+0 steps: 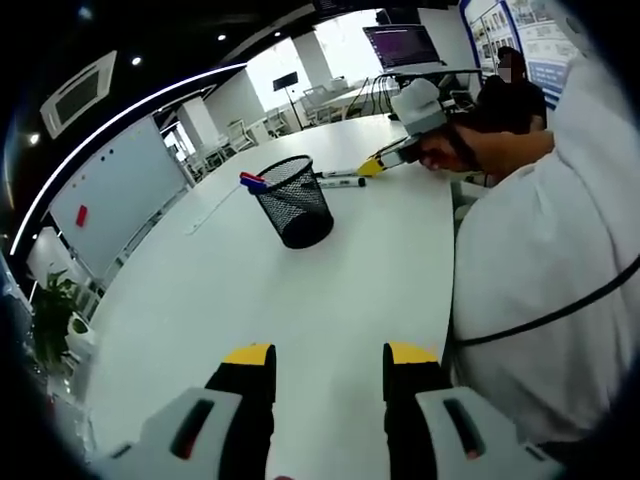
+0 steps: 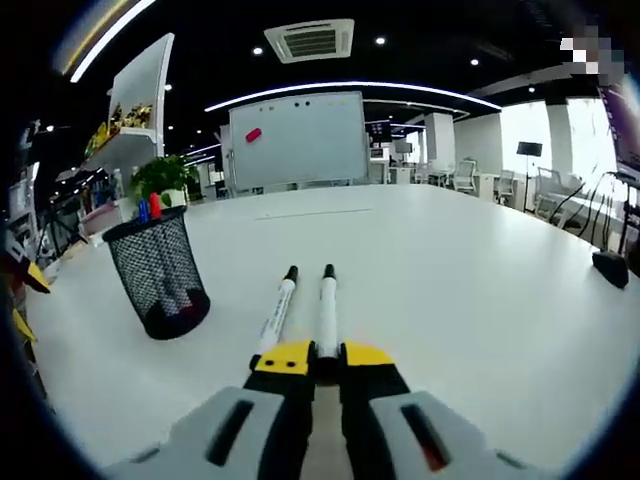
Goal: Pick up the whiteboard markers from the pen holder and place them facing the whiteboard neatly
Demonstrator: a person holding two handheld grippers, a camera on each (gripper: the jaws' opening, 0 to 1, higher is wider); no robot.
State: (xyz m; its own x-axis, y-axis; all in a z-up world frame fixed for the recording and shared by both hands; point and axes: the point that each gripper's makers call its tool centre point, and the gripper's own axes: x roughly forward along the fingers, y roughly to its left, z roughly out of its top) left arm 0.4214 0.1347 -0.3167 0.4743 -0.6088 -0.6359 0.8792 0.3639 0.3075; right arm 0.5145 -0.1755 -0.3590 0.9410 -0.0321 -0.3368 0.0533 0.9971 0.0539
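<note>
A broad white worktop (image 2: 480, 290) with a curved edge carries everything. A black mesh pen holder (image 2: 158, 270) stands upright on it, with a blue marker (image 1: 252, 183) and a red one poking above its rim. Just beside the holder, two white markers with black caps (image 2: 300, 305) lie side by side on the bare surface, close and roughly parallel. A small dark object (image 2: 608, 268) rests near the worktop's far right edge.

a wide white table (image 2: 480, 300) spreads under a dark ceiling with a curved light strip (image 2: 350, 88) and an air vent (image 2: 311, 40). beyond its far edge stand a potted plant (image 2: 163, 177), chairs (image 2: 463, 176) and bright windows (image 2: 545, 125).
</note>
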